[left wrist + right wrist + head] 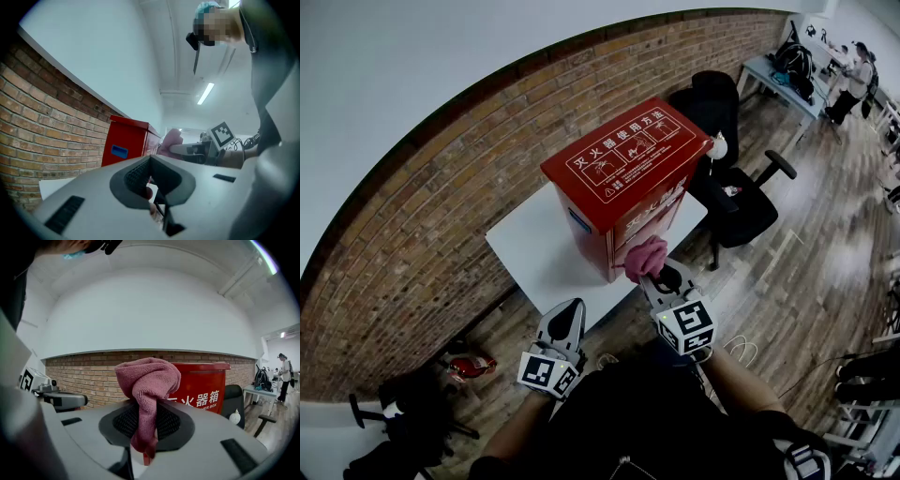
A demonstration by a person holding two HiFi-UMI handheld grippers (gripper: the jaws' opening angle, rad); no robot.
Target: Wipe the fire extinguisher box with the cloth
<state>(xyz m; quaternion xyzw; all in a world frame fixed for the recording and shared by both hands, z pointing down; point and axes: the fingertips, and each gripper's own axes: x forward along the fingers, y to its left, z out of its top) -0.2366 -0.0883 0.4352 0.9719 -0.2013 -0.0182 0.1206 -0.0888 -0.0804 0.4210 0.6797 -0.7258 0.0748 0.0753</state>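
White desk (534,253) carries the fire extinguisher box (619,159); right hand-held gripper (652,274) pinches the cloth (645,257): press it flat, stroke evenly; left hand-held gripper (566,314) pressed together, empty

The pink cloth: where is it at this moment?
In the head view the pink cloth is near the centre, shut in the right gripper, at the lower front face of the red box on the white table.

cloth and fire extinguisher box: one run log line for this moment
right tool: shut on cloth | cloth: at fire extinguisher box front, contact unclear | left tool: shut, empty, away from box
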